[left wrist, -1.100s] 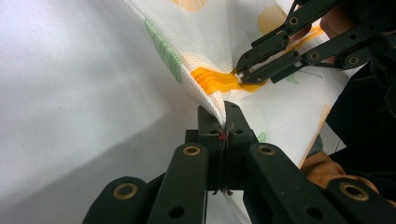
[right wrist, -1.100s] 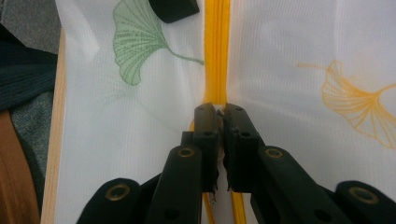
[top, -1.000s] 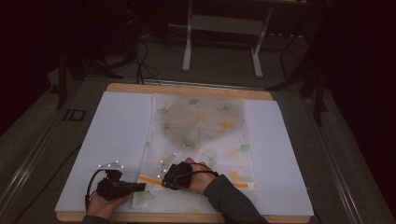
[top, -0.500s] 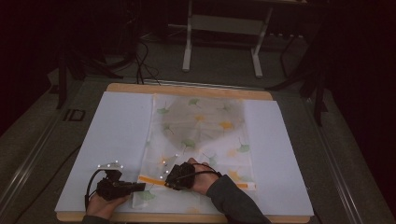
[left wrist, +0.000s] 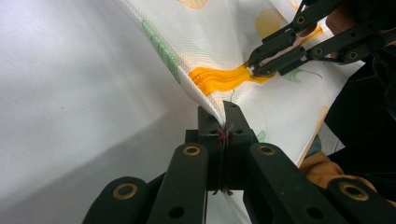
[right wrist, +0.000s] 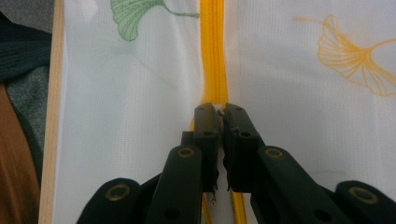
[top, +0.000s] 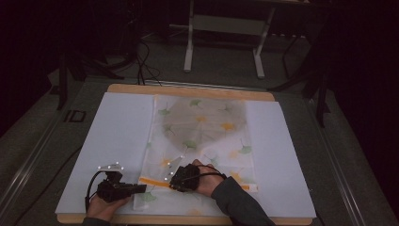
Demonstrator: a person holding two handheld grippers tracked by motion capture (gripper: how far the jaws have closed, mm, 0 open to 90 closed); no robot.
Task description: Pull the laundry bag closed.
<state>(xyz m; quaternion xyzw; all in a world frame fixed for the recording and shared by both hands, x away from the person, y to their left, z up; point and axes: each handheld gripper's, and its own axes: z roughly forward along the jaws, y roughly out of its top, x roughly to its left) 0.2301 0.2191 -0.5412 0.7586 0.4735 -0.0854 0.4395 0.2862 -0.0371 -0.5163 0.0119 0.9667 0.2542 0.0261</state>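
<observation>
Dim room, white-covered worktop (top: 113, 141). We pinch mesh bag (top: 202, 136) corner in left tongs (left wrist: 223, 122), right tongs (right wrist: 219, 122) clamped on orange zipper (right wrist: 213, 56). Risk: hard pull near zipper tears mesh, or slider slips free.

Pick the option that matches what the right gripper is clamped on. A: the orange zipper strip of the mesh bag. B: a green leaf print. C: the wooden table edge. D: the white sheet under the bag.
A: in the right gripper view the right gripper has its jaws shut on the orange zipper strip running down the mesh bag.
</observation>
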